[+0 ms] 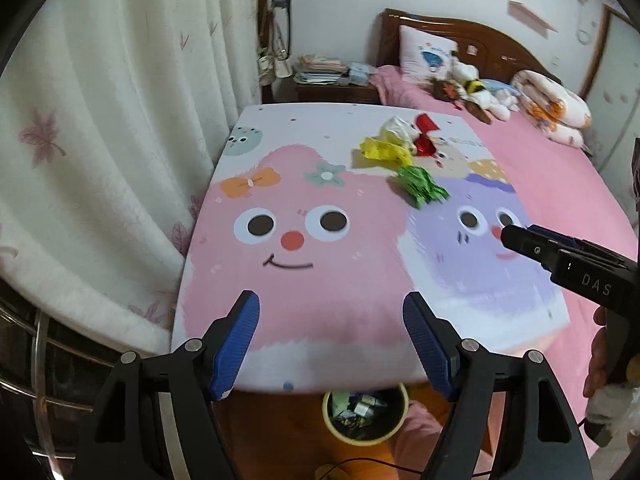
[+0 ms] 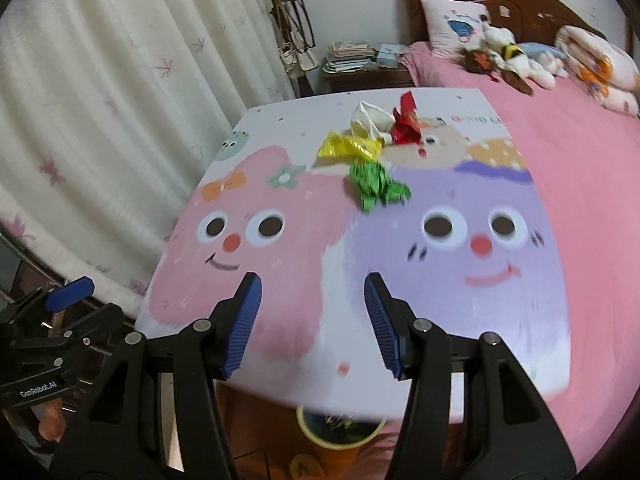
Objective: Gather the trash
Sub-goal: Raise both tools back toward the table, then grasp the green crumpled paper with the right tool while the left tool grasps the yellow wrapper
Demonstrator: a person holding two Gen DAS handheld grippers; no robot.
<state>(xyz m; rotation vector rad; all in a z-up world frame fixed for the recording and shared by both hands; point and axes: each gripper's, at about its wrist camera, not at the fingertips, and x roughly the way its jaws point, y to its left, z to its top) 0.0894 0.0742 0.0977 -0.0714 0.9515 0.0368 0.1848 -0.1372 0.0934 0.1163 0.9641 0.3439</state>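
Count: 4 crumpled wrappers on the table (image 2: 280, 376): 1 green (image 2: 378, 186), 1 yellow (image 2: 348, 147), 1 white (image 2: 370, 118), 1 red (image 2: 406, 126). 1 bin (image 1: 366, 416). 2 tongs, left tongs (image 1: 332, 344) and right tongs (image 2: 314, 322).

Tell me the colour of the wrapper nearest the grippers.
Green wrapper, clearest in the right wrist view.

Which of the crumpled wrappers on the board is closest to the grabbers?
The green wrapper. It lies nearest the open right gripper and left gripper, in front of the yellow wrapper, white wrapper and red wrapper.
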